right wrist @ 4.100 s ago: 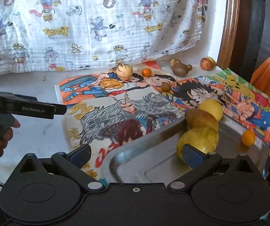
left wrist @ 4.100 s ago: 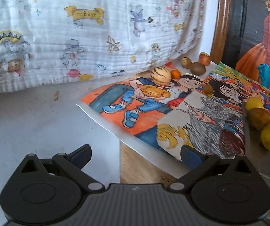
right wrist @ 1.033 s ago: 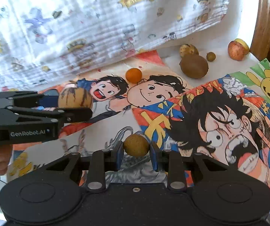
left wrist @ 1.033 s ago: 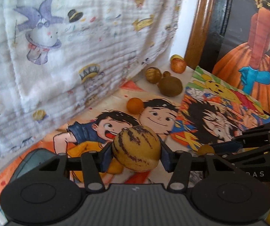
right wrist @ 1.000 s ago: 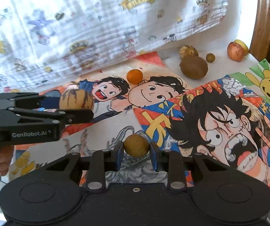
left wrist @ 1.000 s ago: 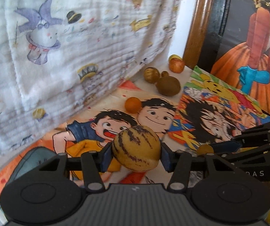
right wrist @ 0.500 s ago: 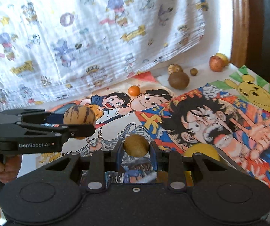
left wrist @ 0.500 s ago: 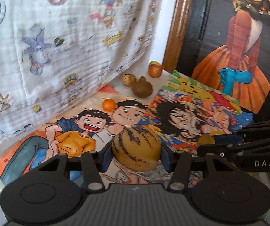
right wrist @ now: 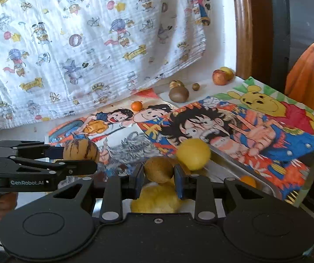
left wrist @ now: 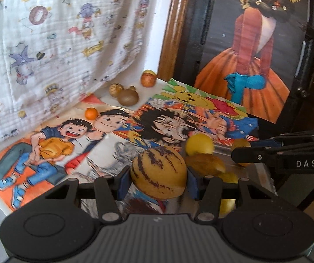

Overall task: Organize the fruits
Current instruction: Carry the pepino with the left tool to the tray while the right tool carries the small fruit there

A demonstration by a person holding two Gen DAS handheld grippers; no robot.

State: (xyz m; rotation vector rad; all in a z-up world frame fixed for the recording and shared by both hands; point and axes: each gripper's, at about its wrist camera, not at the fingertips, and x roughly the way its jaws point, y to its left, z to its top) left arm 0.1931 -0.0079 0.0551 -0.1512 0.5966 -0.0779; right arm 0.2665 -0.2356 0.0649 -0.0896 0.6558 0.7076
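Gripping striped yellow melon (left wrist: 158,173): left gripper (left wrist: 158,183); right gripper (right wrist: 158,179) clamps brown, perhaps kiwi fruit (right wrist: 158,169)

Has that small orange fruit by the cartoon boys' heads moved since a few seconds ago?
No. The small round orange fruit sits on the same spot of the cartoon poster, at the smiling boy's hair; only the cameras shifted.

Cloth: white cartoon-print sheet (right wrist: 86,43) hanging behind.
Posters: cartoon prints (left wrist: 73,135) lying flat (overlapping).
Painting: orange-skirted woman (left wrist: 251,65), upright.

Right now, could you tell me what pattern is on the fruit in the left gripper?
The striped fruit is tan-yellow with dark purple-brown streaks, clearest in the left wrist view.
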